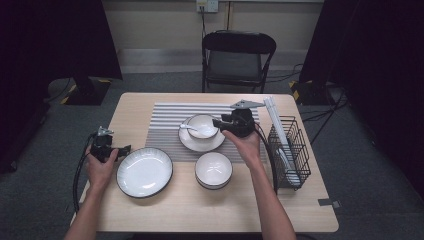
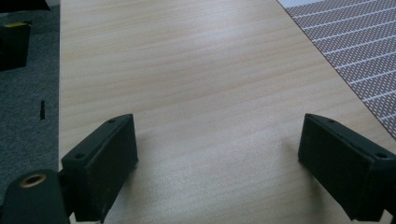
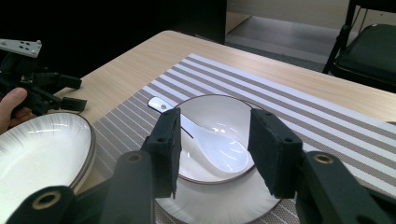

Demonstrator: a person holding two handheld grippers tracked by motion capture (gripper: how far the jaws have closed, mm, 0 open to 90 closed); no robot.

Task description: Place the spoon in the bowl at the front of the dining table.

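I am holding my right tongs (image 3: 215, 149) spread above the spoon (image 3: 210, 140), letting it rest in the bowl (image 3: 224, 109); my left tongs (image 2: 219, 158) are waiting, spread.

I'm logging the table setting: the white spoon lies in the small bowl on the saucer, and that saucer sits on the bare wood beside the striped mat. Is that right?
Not quite. The white spoon does lie in the small bowl on the saucer, but the saucer sits on the striped mat, not on bare wood. The right gripper view shows the stripes running under it.
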